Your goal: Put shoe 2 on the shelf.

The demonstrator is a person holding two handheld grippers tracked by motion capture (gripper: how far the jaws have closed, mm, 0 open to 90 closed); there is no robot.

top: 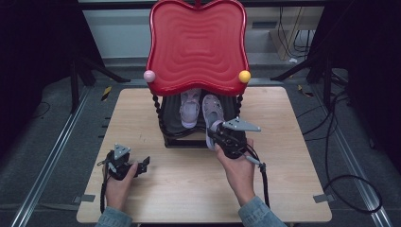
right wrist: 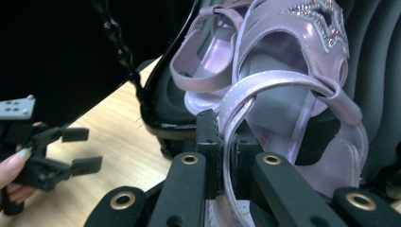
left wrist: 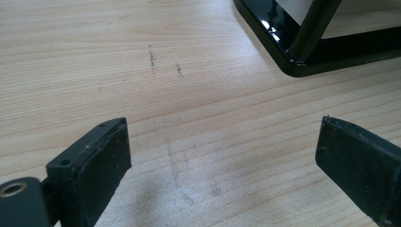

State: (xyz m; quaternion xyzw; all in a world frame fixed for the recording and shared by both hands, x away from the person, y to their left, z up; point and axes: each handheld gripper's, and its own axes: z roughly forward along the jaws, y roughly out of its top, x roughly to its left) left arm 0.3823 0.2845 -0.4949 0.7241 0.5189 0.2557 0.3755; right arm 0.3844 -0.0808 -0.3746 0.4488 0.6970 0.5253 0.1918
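Observation:
Two lilac strappy sandals sit side by side on the black lower shelf (top: pixel 171 124) of a small stand with a red wavy top (top: pixel 197 42). The left sandal (top: pixel 189 109) lies free. My right gripper (top: pixel 213 137) is at the heel of the right sandal (top: pixel 211 111). In the right gripper view that gripper (right wrist: pixel 228 142) is shut on the sandal's heel strap (right wrist: pixel 236 106), and the rest of the sandal (right wrist: pixel 302 56) with its glitter star rises ahead. My left gripper (top: pixel 144 164) rests low over the table at front left, open, with bare wood between its pads (left wrist: pixel 106 165).
The stand has twisted black posts, with a pink ball (top: pixel 149 75) and a yellow ball (top: pixel 244 76) at its front corners. Its black base corner (left wrist: pixel 293 66) lies ahead of the left gripper. The wooden table (top: pixel 283 142) extends on both sides. Cables trail on the floor at right.

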